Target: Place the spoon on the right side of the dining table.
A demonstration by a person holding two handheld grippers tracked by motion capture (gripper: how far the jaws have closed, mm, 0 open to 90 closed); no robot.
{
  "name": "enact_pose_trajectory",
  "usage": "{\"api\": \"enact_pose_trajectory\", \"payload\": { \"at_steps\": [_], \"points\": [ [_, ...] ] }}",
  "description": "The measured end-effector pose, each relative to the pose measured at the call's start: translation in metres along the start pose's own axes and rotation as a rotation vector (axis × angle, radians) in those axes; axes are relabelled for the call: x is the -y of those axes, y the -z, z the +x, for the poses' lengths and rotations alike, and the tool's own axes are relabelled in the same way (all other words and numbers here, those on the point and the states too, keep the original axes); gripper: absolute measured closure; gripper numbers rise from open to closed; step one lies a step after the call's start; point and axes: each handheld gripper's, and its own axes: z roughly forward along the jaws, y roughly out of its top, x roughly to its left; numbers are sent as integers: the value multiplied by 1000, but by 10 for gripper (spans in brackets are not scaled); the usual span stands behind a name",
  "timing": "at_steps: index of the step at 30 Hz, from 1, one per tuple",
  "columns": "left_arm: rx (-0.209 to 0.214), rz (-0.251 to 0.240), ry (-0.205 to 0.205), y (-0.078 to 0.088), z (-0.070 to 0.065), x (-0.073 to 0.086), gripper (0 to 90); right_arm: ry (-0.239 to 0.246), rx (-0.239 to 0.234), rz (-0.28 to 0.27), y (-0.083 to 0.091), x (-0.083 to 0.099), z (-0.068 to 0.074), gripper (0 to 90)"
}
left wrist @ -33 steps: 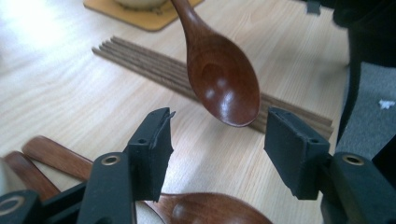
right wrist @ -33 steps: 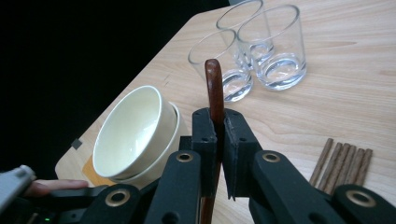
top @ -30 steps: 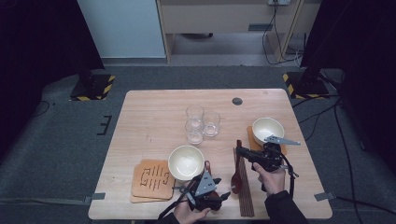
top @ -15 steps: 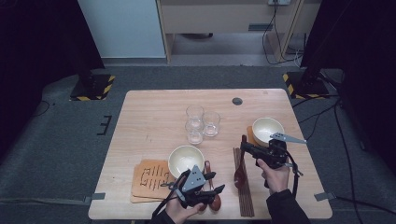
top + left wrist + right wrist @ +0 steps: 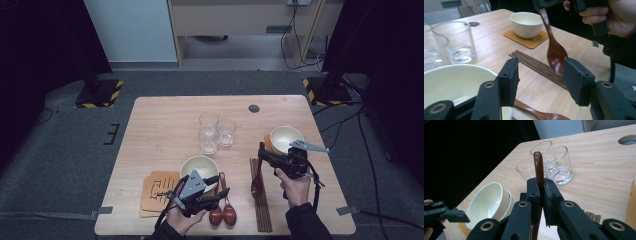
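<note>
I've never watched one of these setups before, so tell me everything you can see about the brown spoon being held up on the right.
The spoon is dark reddish-brown and glossy, wood by the look of it, with a slim handle and an oval bowl. It hangs nearly upright, bowl down, above the chopsticks without touching the table. The right tool clamps its handle near the top, and the handle's rounded end sticks out past the jaws. Nothing else touches it.

spoon (image 5: pixel 538 165) bowl hidden below claw, left glass (image 5: pixel 429 50) cut off
</note>
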Motion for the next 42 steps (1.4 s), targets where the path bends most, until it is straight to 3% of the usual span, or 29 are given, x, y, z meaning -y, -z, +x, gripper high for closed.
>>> {"api": "enact_pose_trajectory", "payload": {
  "at_steps": [13,29,42],
  "points": [
    [-101,-52,41,29,28,-3,457,18,21,-39,1,-8,1,847],
    [-208,-50,95,56,58,12,452,49,52,-102,3,-22,2,847],
    [-303,-57,149,79,85,25,453,56,71,-115,-1,-29,0,847]
  ]
}}
